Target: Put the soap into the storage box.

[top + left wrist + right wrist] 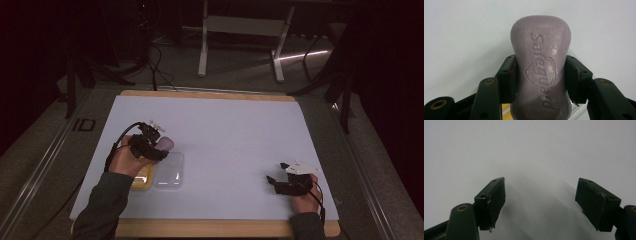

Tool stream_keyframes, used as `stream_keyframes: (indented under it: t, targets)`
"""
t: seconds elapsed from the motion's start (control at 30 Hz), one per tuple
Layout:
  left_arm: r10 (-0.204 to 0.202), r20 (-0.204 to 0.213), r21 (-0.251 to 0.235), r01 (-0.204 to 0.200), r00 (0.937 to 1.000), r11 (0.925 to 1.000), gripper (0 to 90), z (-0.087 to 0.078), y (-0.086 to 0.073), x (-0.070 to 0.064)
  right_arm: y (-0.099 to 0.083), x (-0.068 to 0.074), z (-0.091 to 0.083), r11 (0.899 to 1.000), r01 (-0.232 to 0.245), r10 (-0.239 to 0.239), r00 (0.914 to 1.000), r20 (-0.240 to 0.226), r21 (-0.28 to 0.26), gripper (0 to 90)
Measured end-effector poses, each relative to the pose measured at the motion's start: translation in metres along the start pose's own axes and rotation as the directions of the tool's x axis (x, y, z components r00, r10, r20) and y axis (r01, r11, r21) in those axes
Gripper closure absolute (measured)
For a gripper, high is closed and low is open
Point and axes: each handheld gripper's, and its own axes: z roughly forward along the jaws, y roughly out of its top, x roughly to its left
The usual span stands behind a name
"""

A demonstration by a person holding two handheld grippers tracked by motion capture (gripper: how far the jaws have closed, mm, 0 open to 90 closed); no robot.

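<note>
Left gripper (pixel 540 77) pinches a pale purple soap bar (pixel 540 67) across its narrow waist, one black pad (pixel 509 77) on each long side, the stamped brand facing the camera and the rounded end jutting forward over the white table cover (pixel 461 37). In the high view the same gripper (pixel 159 150) holds the bar (pixel 165 144) just above the far edge of a clear plastic lid or tray (pixel 169 171), which lies beside a yellow dish (pixel 142 176) partly hidden under the person's left hand (pixel 127 157).

Judging by that, the step in hand is carrying the soap clear of, or toward, the dish; I cannot tell which. To do it well, keep the squeeze steady, since soap is slick and its sides curve away from the pads. Hold the bar level, and lower it until it rests before letting go.

Farther across the table, the right gripper (pixel 278 179) sits low near the front right edge, well apart from the soap; its jaws stand spread and empty (pixel 540 202), free to steady the dish if it slides.
</note>
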Motion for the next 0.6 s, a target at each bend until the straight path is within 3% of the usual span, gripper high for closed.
stream_keyframes:
  t: [0.6]
  targets:
    - [-0.112, -0.012, 0.02, 0.113, 0.9936, 0.9934, 49.5, 0.006, -0.034, 0.016, 0.0, 0.001, 0.0, 1.0, 0.007, -0.007, 1.0, 0.004, 0.004, 23.9]
